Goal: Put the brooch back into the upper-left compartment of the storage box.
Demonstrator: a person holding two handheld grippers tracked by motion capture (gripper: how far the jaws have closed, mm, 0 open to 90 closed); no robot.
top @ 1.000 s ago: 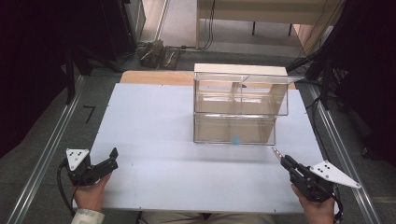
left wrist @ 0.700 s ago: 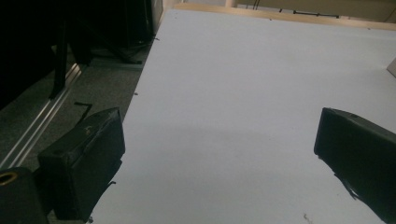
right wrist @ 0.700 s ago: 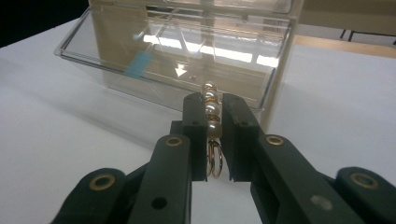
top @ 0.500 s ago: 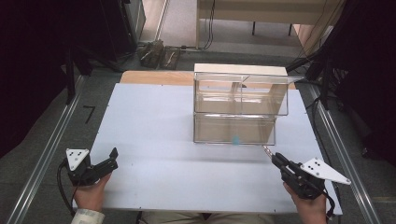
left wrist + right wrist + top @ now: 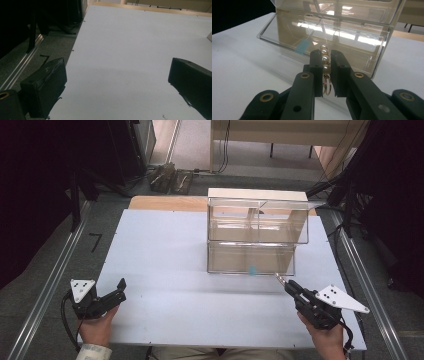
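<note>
A clear plastic two-tier organiser box (image 5: 257, 230) stands at the back right of the white table (image 5: 165, 265), with a small blue label (image 5: 252, 269) on its lower front flap. My right gripper (image 5: 285, 285) is shut on a pearl-and-gold-ring trinket (image 5: 325, 60), whose tip (image 5: 278, 277) pokes out toward the box's lower drawer (image 5: 317, 37). The gripper sits just in front of the box's right lower corner. My left gripper (image 5: 120, 289) rests at the table's front left, open, with nothing between its fingers (image 5: 45, 85).
Metal rails (image 5: 50, 285) run along both sides of the table over grey carpet. A wooden strip (image 5: 165, 202) edges the table's far side. Dark curtains (image 5: 45, 180) hang at left and right.
My right gripper has moved forward and left with the pearl trinket, closer to the box's lower front. The left gripper has stayed put.
</note>
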